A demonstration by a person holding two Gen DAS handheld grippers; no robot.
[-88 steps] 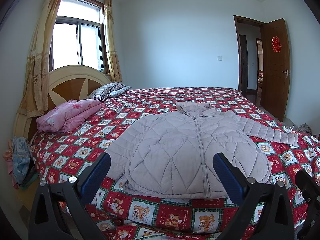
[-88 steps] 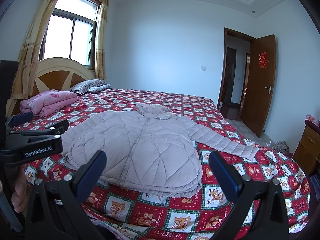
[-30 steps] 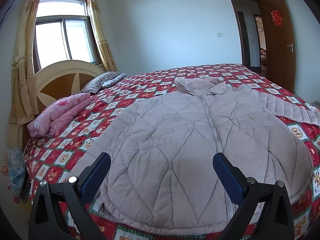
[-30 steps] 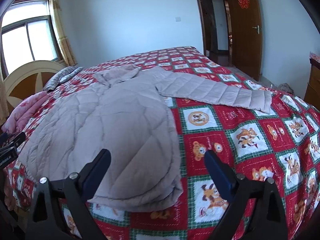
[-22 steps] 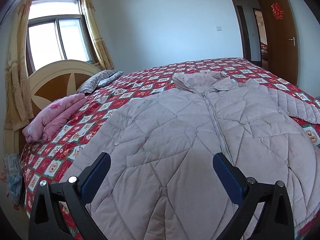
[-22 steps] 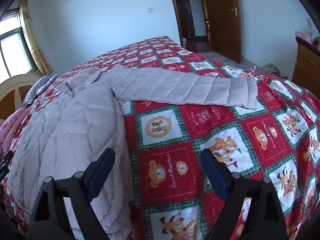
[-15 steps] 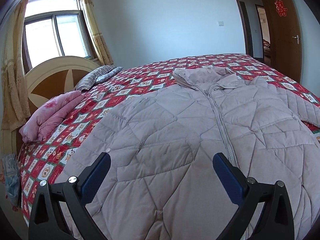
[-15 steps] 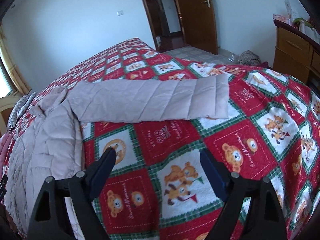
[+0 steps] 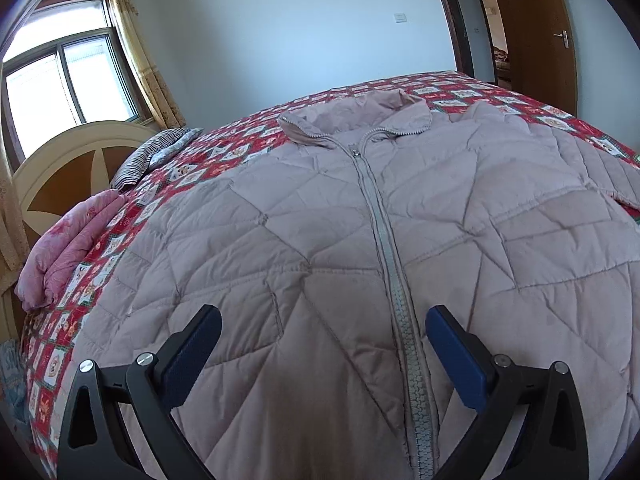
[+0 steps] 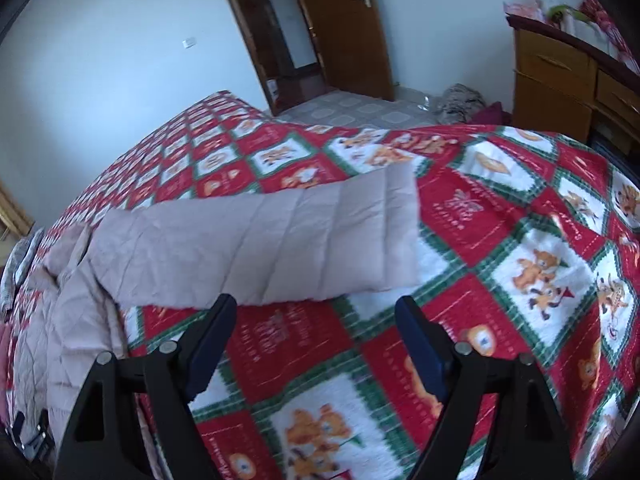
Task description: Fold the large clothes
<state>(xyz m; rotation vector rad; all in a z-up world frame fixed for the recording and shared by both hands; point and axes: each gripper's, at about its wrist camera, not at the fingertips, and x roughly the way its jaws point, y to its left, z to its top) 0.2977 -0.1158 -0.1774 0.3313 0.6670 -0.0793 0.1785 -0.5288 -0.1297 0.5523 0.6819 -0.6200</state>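
Observation:
A pale pink quilted jacket (image 9: 320, 220) lies flat, zipped and front up, on the bed. My left gripper (image 9: 322, 320) is open and empty, low over the jacket's lower front beside the zipper (image 9: 384, 240). In the right wrist view the jacket's sleeve (image 10: 260, 240) stretches out across the red bedspread (image 10: 500, 208). My right gripper (image 10: 316, 308) is open and empty, just short of the sleeve's near edge, with the cuff (image 10: 400, 232) ahead to the right.
A folded pink blanket (image 9: 64, 248) and a striped pillow (image 9: 152, 156) lie by the headboard (image 9: 60, 160). A wooden dresser (image 10: 568, 72) stands to the right of the bed. An open door (image 10: 340, 28) and clothes on the floor (image 10: 460, 104) are beyond.
Both grippers moved forward and down over the bed. The left one came closer over the jacket's front. The right one swung right, from the jacket's hem to the outstretched sleeve.

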